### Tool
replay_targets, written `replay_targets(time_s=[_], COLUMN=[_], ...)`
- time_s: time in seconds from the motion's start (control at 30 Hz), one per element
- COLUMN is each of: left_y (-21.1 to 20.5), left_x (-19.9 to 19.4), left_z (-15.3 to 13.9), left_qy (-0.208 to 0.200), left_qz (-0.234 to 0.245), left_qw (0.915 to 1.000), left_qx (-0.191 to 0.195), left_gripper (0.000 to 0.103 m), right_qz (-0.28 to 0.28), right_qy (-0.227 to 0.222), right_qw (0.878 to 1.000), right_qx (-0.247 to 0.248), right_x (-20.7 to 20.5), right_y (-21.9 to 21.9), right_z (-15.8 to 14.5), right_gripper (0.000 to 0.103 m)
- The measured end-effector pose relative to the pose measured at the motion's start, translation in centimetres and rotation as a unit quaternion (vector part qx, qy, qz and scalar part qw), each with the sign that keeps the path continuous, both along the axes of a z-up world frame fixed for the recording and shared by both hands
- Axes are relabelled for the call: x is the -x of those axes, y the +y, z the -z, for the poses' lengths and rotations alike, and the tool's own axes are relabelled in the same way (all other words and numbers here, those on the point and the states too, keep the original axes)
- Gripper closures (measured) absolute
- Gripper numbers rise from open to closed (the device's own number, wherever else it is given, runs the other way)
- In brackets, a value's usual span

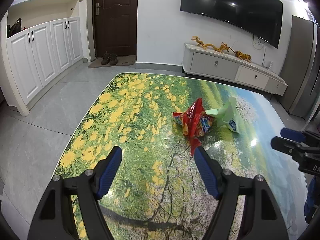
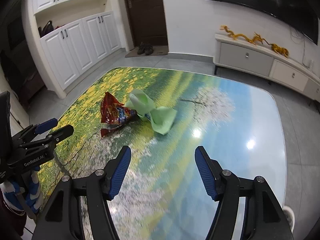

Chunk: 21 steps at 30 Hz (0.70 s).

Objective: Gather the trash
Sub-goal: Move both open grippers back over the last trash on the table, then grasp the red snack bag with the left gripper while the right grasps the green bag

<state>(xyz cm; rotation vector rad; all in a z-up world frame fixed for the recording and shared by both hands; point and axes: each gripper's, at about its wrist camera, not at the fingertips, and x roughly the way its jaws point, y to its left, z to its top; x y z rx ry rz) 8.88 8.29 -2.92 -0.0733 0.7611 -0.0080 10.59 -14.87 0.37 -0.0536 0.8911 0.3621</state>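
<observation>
Two grippers are hovering low over the tabletop [image 1: 140, 180], both tilted down w/ jaws spread wide, gripping nothing. Left gripper [image 1: 158, 160] is sitting just short of the red snack wrapper [image 1: 195, 123], its right fingertip nearly at the wrapper's torn corner; contact unclear. Right gripper [image 2: 163, 160] is hanging nearer the tabletop's middle, apart from the green wrapper [image 2: 158, 113]. Both wrappers are lying crumpled & touching each other mid-tabletop.
</observation>
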Motion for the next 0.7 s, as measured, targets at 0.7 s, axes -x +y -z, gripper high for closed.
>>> replay_targets(time_s=[0.7], left_y=[-1.9], left_x=[-8.2], left_z=[1.1], left_qy=[0.006], left_qz=[0.162], left_qw=[0.9867], left_qx=[0.012], left_gripper=[0.028], right_qz=[-0.092], right_qy=[0.012], right_qw=[0.995], right_qx=[0.040], right_x=[-9.3], right_y=[5.0], right_z=[3.5], right_gripper=[0.037])
